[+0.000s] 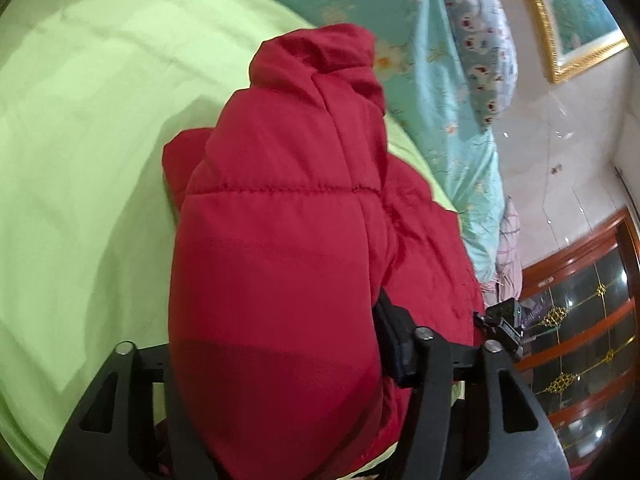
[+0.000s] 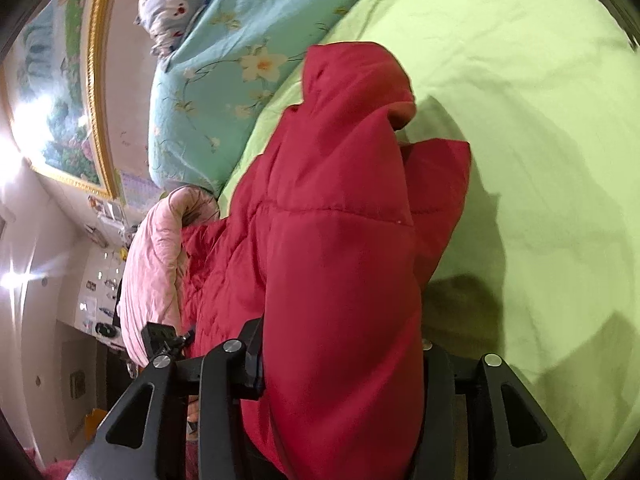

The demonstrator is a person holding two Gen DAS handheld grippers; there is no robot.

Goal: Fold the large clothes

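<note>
A red padded jacket (image 1: 280,220) hangs lifted above a light green bed sheet (image 1: 80,140). My left gripper (image 1: 280,360) is shut on its near edge, and the fabric bulges between the fingers and hides the tips. In the right wrist view the same jacket (image 2: 340,220) fills the centre. My right gripper (image 2: 344,360) is shut on it in the same way, over the sheet (image 2: 540,120). The other gripper's black body (image 1: 504,324) shows just beyond the jacket, close by, and likewise in the right wrist view (image 2: 160,336).
A turquoise flowered quilt (image 1: 460,100) and a patterned pillow (image 1: 480,40) lie at the far side of the bed. A pink cloth (image 2: 152,272) sits beside the jacket. A framed picture (image 2: 60,92) hangs on the wall, and a wooden cabinet (image 1: 580,340) stands beyond the bed.
</note>
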